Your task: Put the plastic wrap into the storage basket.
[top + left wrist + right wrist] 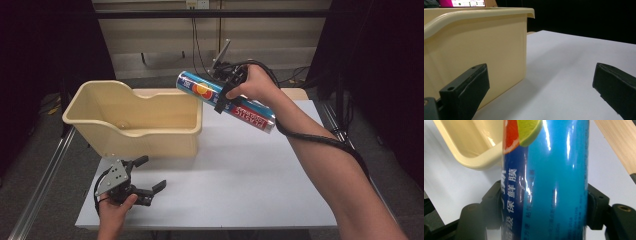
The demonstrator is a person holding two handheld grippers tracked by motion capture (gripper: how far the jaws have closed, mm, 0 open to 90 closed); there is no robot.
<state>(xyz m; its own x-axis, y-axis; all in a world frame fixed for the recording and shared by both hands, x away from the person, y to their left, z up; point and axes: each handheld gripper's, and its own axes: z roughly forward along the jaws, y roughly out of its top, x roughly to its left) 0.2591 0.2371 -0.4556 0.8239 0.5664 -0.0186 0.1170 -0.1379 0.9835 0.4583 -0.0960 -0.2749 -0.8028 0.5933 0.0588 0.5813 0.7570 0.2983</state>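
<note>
Both ends of the blue roll [549,182] beyond the right gripper view's top and bottom edges

Overhead light brightens the white tabletop [240,165] against dark surroundings; glare streaks the glossy blue cylindrical tube [554,182]; nearby black tool jaws look soft.

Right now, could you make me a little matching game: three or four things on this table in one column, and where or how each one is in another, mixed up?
Things:
1. blue roll
2. cream bin
3. left gripper
4. right gripper

States:
A. jaws open, low over the white table, near its front edge
B. stands on the table, at its far left
C. clamped across the roll's middle
D. held tilted in the air beside the bin's right rim

Pairs: 1-D, 2-B, 3-A, 4-C
</note>
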